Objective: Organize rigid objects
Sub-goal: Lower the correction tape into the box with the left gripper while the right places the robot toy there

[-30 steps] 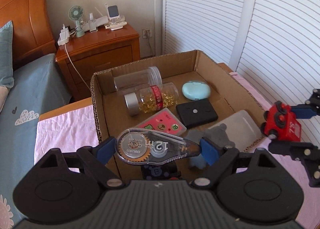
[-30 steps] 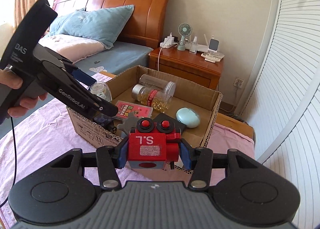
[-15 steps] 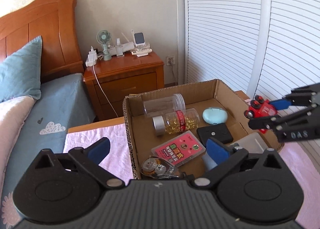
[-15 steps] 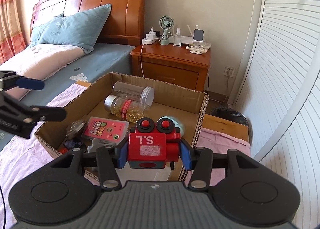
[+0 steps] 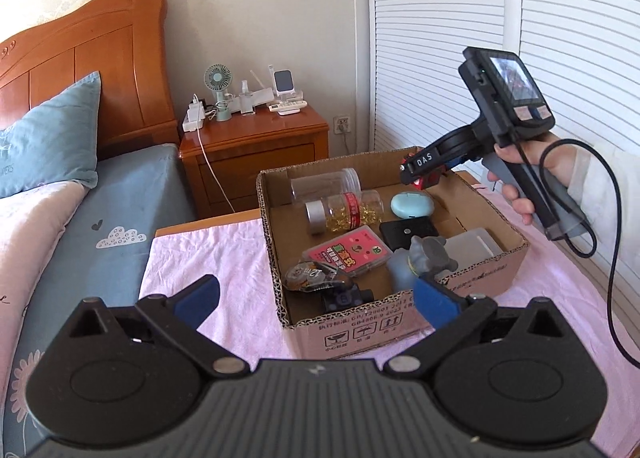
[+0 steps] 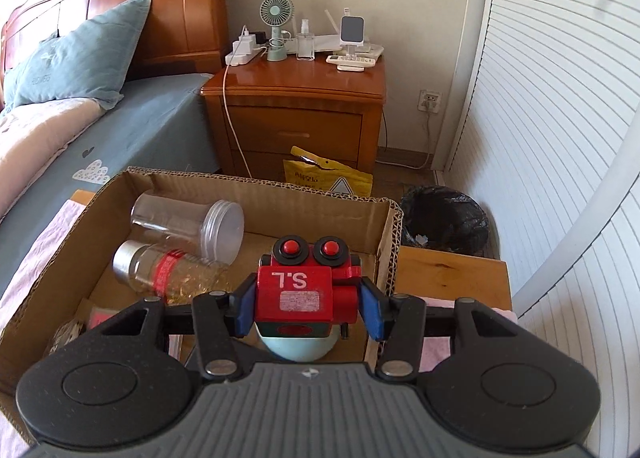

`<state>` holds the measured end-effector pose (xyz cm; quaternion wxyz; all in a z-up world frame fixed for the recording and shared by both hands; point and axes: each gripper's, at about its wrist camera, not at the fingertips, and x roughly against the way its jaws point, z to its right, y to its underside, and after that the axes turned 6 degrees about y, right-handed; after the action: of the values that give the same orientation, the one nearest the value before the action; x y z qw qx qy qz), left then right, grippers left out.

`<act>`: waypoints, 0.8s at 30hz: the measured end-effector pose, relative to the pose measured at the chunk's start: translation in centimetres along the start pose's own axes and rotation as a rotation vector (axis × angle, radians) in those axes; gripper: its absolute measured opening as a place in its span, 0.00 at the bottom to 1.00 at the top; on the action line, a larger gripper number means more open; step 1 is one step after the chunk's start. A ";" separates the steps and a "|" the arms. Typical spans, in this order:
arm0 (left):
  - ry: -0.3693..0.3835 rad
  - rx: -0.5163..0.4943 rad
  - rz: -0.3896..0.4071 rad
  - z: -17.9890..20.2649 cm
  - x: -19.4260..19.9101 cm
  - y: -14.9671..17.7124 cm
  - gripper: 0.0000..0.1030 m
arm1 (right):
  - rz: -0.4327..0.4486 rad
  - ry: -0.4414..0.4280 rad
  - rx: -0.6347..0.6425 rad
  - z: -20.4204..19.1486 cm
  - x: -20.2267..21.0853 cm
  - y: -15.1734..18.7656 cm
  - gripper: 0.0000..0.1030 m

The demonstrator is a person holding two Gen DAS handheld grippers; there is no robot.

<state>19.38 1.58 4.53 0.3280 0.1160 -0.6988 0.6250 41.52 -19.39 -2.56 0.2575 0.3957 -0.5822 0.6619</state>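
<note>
The left tongs [image 5: 316, 300] are spread wide, and nothing is held between them. Their jaws have just been opening. They are seen in front of the near wall of a cardboard box [image 5: 352, 332], which is set on a worktop covered by a pink cloth [image 5: 208, 254].

The right tongs [image 6: 306, 308] are pinched on a red toy train [image 6: 306, 290], which is held by its two sides. The train is held up above the far right part of the box [image 6: 256, 188], over a round light-blue case [image 6: 298, 348]. In the left view, the right tongs [image 5: 420, 174] are seen over the far right corner of the box, and a hand [image 5: 524, 174] is wrapped around their grey handle.

Inside the box, an empty clear jar [image 5: 324, 186] is laid on its side by the far wall. A jar of yellow pills [image 5: 344, 212] is laid just beside it. A pink card box [image 5: 348, 256], a black square [image 5: 408, 232], a grey toy figure [image 5: 430, 256], a clear plastic box [image 5: 474, 248] and a tape roller [image 5: 316, 278] are also seen in there.

A wooden nightstand [image 6: 300, 114] is seen behind the box, next to a bed [image 6: 100, 138].
</note>
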 end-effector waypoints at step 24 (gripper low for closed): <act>-0.132 0.127 -0.152 2.5 2.2 1.0 0.99 | -0.094 0.159 -0.091 -2.4 17.3 12.5 1.00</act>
<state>16.34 -0.09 5.06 0.3198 0.2302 -0.6670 0.6324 21.32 -21.54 4.60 0.3513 0.3565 -0.5702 0.6514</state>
